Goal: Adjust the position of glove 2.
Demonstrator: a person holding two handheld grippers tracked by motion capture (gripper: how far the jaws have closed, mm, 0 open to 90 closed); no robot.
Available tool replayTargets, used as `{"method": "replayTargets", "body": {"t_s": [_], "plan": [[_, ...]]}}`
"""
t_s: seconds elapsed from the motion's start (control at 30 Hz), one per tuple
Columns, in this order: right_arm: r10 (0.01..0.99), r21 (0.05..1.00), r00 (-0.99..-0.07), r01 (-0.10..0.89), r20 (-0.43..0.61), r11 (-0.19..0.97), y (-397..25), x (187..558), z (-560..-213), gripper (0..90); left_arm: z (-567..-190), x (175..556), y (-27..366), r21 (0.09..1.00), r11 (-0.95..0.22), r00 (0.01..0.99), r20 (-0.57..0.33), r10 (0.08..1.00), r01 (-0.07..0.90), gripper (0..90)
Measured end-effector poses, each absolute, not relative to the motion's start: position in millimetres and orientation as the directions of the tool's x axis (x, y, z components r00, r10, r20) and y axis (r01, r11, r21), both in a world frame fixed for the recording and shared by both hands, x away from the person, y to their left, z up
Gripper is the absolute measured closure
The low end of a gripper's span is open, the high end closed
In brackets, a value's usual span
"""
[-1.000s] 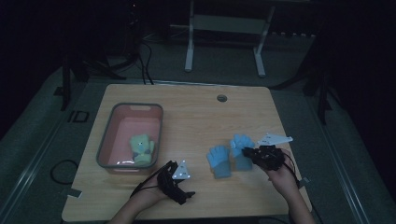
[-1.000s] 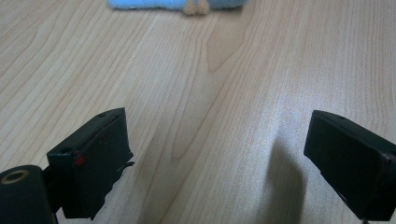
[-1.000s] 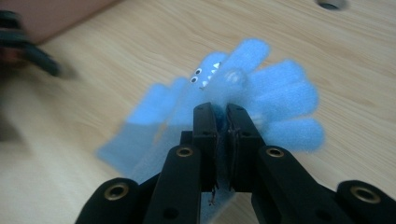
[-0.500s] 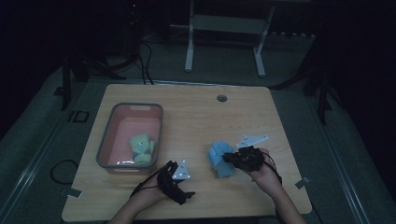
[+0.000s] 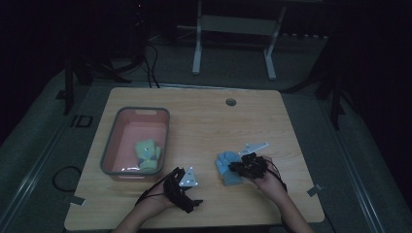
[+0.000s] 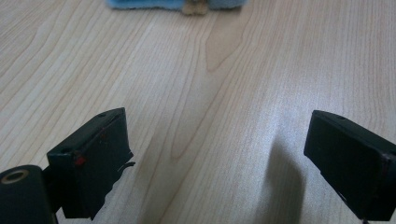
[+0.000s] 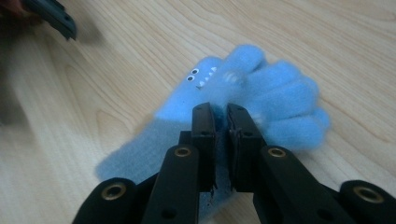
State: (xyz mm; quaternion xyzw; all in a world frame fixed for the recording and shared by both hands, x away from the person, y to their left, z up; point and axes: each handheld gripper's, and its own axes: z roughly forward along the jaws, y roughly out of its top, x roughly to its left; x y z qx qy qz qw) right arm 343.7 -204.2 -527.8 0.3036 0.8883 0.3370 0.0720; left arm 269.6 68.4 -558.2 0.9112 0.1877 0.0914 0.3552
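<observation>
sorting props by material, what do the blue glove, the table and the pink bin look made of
Blue glove: soft knit or fleece, judging by its fuzzy nap. Table: pale wood or wood-look laminate, smooth, with visible grain lines. Pink bin: probably moulded plastic, with a grey rim and smooth walls.

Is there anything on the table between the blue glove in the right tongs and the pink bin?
Only the left tongs, open on the wood between them. The right tongs pinch the blue glove; the pink bin already holds a green glove.
</observation>
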Motion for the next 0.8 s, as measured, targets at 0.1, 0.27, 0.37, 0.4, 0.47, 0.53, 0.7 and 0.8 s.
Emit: {"method": "replayTargets", "body": {"t_s": [0.1,0.27,0.37,0.4,0.47,0.53,0.7,0.8], "plan": [[0.590,0.633,-0.804,0.498,0.079,0.593,-204.3,345.1,-531.9,81.8,-558.4,269.7,68.3,0.688,-0.667,0.910,0.024,0.414,0.286,7.3],[0.586,0.624,-0.807,0.493,0.067,0.607,-202.3,345.0,-535.8,80.6,-557.7,269.6,67.7,0.690,-0.662,0.909,0.015,0.416,0.292,7.3],[0.588,0.629,-0.807,0.486,0.057,0.607,-202.1,344.1,-535.1,79.3,-556.3,269.0,66.3,0.693,-0.654,0.908,-0.001,0.420,0.303,7.3],[0.588,0.631,-0.807,0.483,0.050,0.608,-201.7,342.7,-533.7,77.8,-555.8,268.5,65.8,0.699,-0.644,0.906,-0.013,0.423,0.311,7.3],[0.584,0.641,-0.810,0.471,0.043,0.606,-201.3,339.8,-529.9,70.8,-554.5,268.3,65.4,0.705,-0.636,0.904,-0.017,0.428,0.314,7.3],[0.583,0.655,-0.812,0.460,0.038,0.599,-201.5,337.7,-526.2,59.5,-554.1,268.9,64.9,0.702,-0.630,0.900,-0.037,0.435,0.334,7.3],[0.593,0.684,-0.804,0.455,0.041,0.570,-205.6,334.9,-518.2,38.8,-553.1,266.8,60.7,0.660,-0.675,0.899,-0.001,0.438,0.330,8.1],[0.592,0.689,-0.804,0.461,0.058,0.559,-208.5,333.7,-515.0,29.5,-553.7,266.8,58.2,0.643,-0.682,0.896,-0.013,0.444,0.347,8.1]]}}
